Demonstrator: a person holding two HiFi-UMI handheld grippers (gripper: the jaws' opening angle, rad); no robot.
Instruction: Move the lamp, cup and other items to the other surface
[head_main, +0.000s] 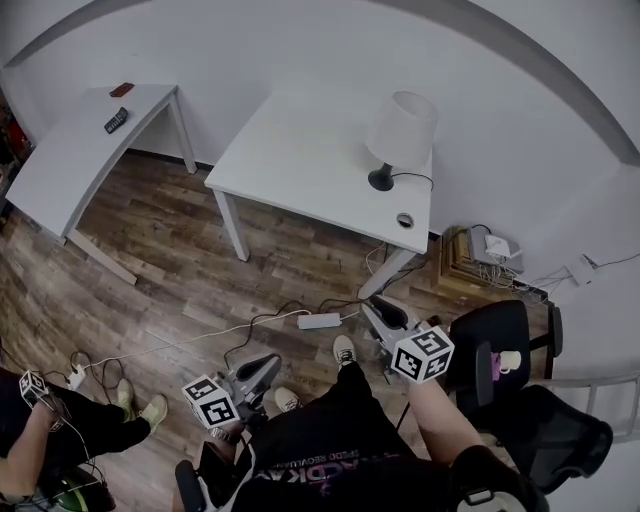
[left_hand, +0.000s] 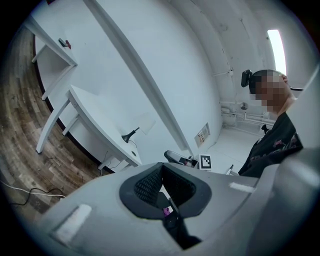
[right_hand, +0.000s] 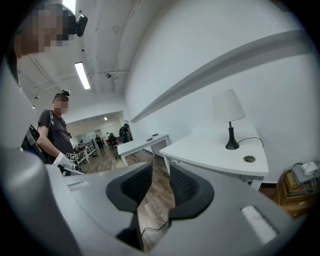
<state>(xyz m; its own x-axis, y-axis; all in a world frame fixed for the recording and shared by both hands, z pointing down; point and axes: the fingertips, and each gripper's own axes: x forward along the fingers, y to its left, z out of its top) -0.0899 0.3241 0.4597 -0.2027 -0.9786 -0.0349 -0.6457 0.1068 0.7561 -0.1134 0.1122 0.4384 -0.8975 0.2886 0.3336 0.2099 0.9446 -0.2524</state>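
Fingers: left pair closed tip to tip on nothing; right pair parted, also empty.
Head view: left gripper and right gripper are held low by the lap. The table lamp stands far right on the white table, and what looks like a white cup sits on the black chair, near right. Left gripper view: it aims along the wall, likely idle. Right gripper view: it faces the lamp, probably readied for its stem.

Far desk at 11 o'clock: two small dark items, too small to ID. Second person at 8 o'clock, cut off by frame edge. Left gripper view: purple speck at 6 o'clock, unidentifiable; lamp shade blends into the wall.
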